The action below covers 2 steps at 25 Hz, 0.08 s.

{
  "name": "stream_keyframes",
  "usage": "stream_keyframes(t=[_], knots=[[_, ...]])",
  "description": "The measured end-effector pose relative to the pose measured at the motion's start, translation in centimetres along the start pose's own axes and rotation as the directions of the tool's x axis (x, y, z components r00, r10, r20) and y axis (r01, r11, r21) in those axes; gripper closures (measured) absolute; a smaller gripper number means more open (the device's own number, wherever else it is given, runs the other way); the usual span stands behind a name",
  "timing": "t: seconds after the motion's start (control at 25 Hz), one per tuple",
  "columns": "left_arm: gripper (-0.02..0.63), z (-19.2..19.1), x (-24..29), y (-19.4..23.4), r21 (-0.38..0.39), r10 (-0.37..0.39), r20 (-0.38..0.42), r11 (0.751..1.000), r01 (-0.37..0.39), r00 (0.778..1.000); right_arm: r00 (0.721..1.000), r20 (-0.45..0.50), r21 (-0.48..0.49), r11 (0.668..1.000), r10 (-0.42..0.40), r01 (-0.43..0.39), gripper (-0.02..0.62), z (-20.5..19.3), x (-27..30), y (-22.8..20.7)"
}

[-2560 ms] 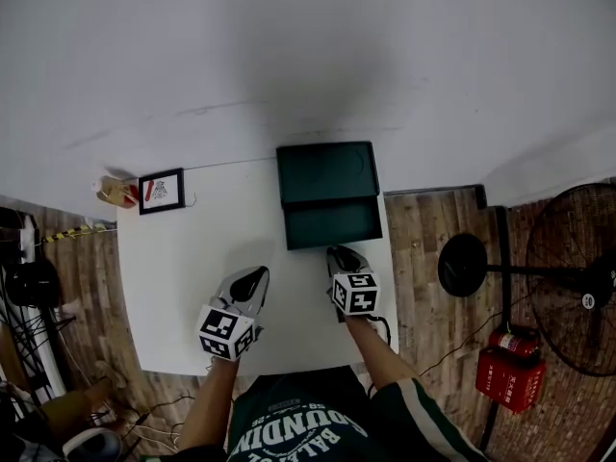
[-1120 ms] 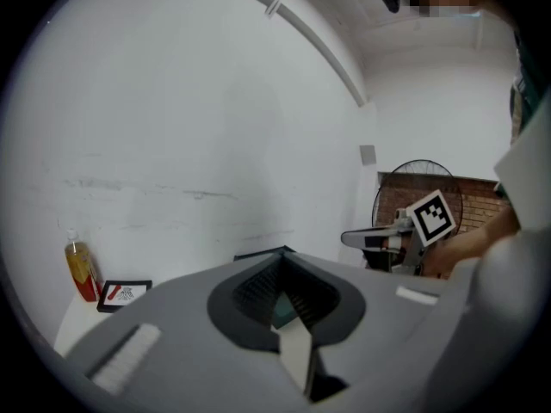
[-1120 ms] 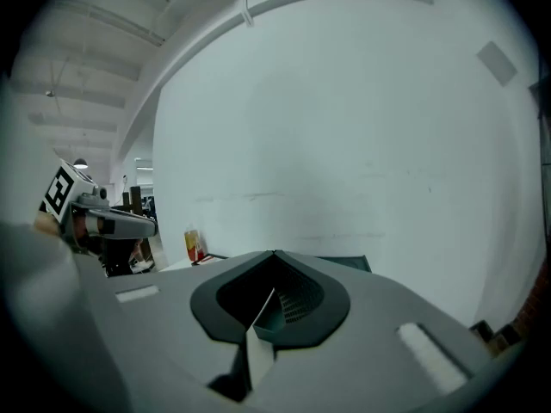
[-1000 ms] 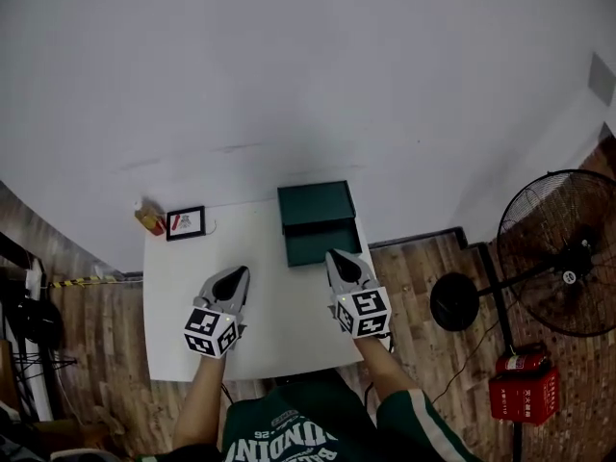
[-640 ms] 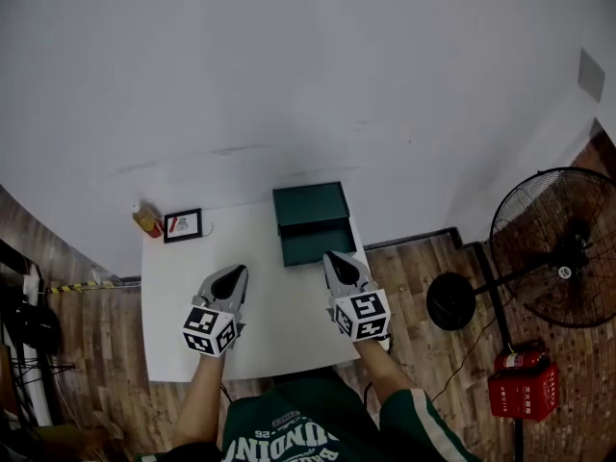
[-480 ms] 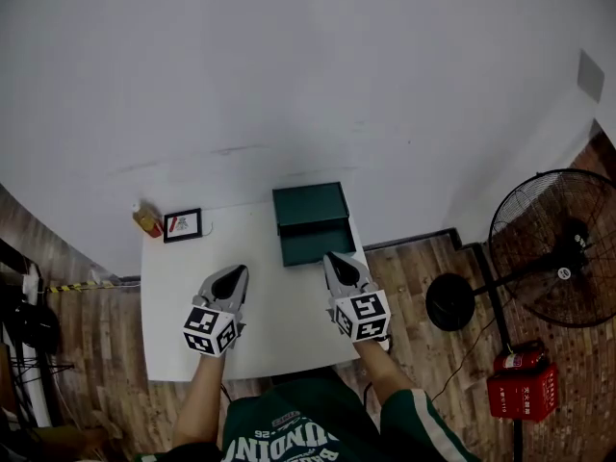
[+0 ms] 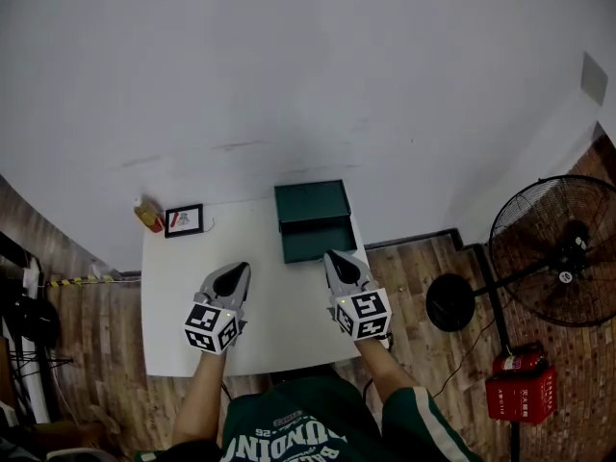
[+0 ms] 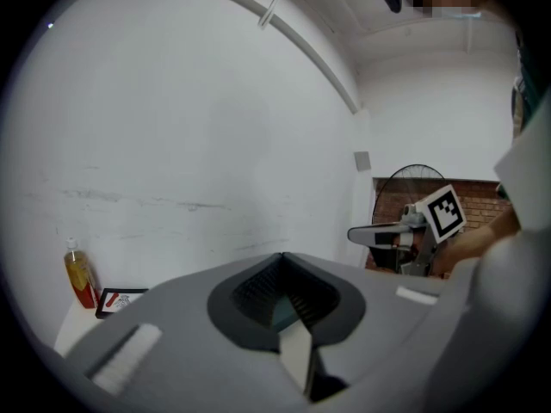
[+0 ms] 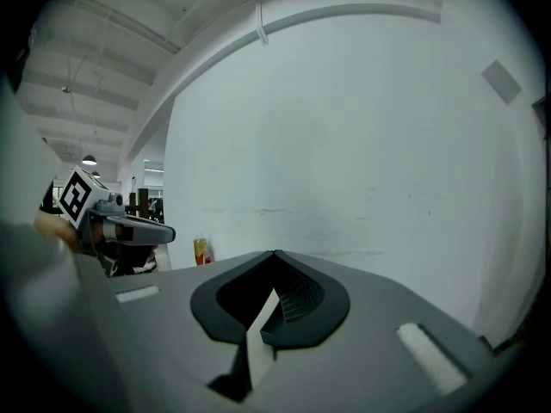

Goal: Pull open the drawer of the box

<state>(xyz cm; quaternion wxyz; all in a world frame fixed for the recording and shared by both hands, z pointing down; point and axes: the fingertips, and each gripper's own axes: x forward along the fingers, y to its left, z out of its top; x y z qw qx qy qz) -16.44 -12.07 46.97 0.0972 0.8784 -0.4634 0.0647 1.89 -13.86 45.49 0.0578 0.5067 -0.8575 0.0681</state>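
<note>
Drawer (image 7: 320,243) status: right gripper (image 7: 339,261), jaws together on nothing, sits just off its front at 5 o'clock. Left gripper (image 7: 234,275), also closed and empty, lies at 8 o'clock. Green box (image 7: 311,200) stands at the table's (image 7: 173,335) far edge. Drawer appears pulled out, though it shows small; next move is probably to back away.

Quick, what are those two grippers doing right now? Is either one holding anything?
Left gripper: closed, tips together, holding nothing.
Right gripper: closed, tips together, holding nothing.
</note>
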Motion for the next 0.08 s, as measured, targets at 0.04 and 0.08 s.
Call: stream_keyframes(t=[0.04,0.08], knots=[[0.554,0.0,-0.02,-0.06,0.0,0.0,0.0,1.0,0.0,1.0,1.0,-0.001,0.001,1.0,0.002,-0.002,0.594,-0.03,-0.01,0.03],[0.554,0.0,-0.03,-0.11,-0.001,-0.001,0.0,1.0,0.001,1.0,1.0,-0.002,0.001,1.0,0.004,-0.004,0.594,-0.07,-0.01,0.06]])
